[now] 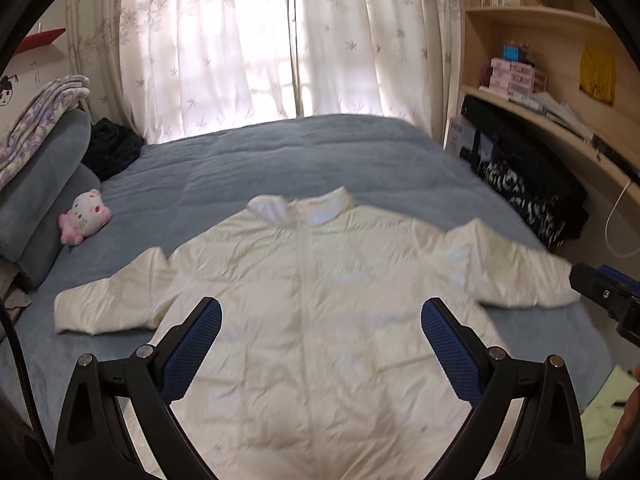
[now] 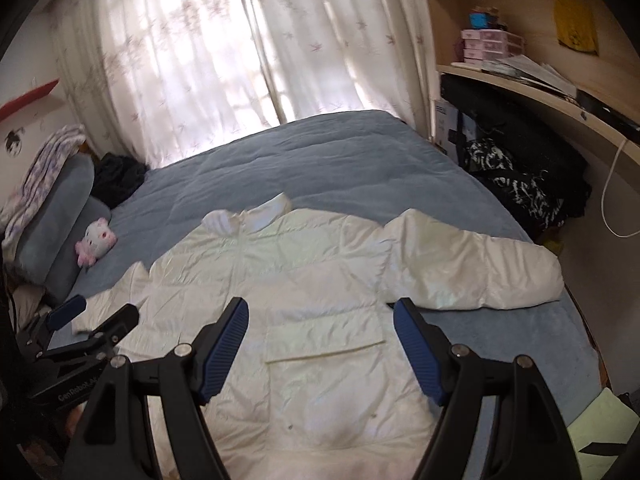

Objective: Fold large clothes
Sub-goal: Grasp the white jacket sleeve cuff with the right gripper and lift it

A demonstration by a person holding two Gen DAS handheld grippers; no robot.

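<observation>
fold not started by the look of it: one white puffer jacket (image 1: 312,320) lies flat, front up, on the blue bed (image 1: 280,152), collar far, hem near, two sleeves spread left and right. left gripper (image 1: 320,344) and right gripper (image 2: 320,344) both hover over the near half, fingers wide, holding nothing. next move probably calls for pinching a sleeve cuff, right sleeve (image 2: 480,268) or left sleeve (image 1: 104,304), and carrying it across the chest. also one plush toy (image 1: 84,216), two grey pillows (image 1: 36,184) at far left.
</observation>
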